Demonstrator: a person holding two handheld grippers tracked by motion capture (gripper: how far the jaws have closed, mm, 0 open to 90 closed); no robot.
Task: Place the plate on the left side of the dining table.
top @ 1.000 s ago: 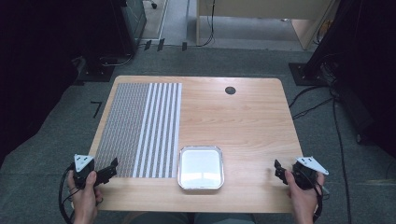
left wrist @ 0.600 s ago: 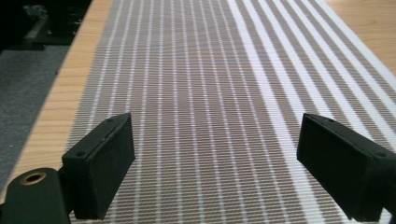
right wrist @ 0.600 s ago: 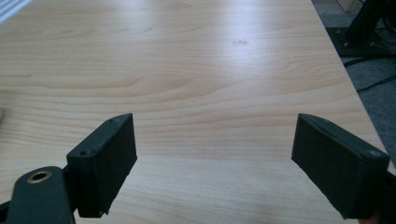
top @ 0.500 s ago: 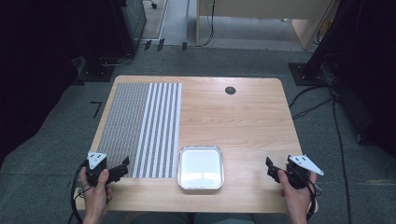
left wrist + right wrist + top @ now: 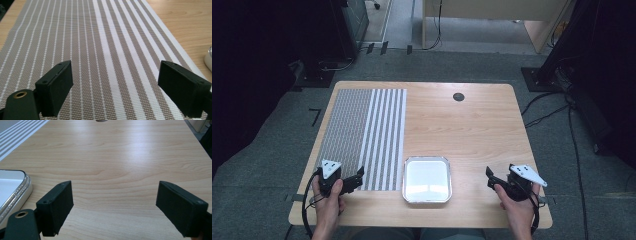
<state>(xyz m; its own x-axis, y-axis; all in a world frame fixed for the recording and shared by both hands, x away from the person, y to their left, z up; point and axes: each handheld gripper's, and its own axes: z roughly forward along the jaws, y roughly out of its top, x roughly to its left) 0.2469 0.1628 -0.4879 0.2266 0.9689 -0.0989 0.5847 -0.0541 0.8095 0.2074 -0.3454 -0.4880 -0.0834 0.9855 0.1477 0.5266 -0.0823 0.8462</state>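
Left gripper [image 5: 357,178]: held in the person's left hand [image 5: 328,200] over the near left part of the table [image 5: 472,125], above the near end of the striped mat [image 5: 364,135]; jaws spread wide, nothing between them.
Left gripper view: mat's grey and white stripes run away between the two black jaws; a sliver of the tray shows at the right edge.
Right gripper [image 5: 490,177]: held in the person's right hand [image 5: 518,207] near the table's near right corner, over bare wood; jaws wide apart, holding nothing.
Right gripper view: bare wood lies between the jaws, the tray's rounded corner at the left.
Tray [image 5: 427,179]: square, white with a silvery rim, flat at the near edge, between the two grippers, just beside the mat's right edge.
Hole [image 5: 458,97]: dark round one near the far edge.
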